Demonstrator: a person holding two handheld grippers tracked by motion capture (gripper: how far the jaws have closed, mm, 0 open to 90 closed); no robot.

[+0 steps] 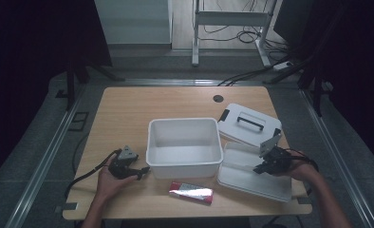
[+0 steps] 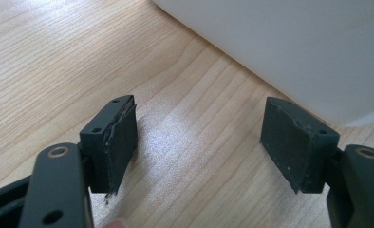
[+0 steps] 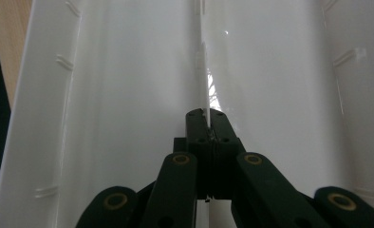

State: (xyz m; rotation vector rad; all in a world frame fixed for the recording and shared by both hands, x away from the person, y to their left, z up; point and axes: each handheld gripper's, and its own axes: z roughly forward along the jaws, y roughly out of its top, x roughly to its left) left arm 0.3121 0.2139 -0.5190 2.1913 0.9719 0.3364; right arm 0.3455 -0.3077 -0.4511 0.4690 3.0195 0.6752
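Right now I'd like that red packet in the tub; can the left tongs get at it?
Probably yes: the left tongs stand open on bare table, and the red packet lies close beside them with nothing between.

bare tabletop (image 1: 128,107) left, white bin (image 1: 184,164) centre, lid (image 1: 249,124) and tray (image 1: 251,183) crowding right

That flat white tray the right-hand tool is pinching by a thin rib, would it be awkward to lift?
Probably light: the white tray looks thin-walled and shallow. Its glossy plastic could be slippery, and the right gripper is shut on just a thin upright rib, so the tray may swing or tilt when raised. It looks stiff enough to keep its shape.
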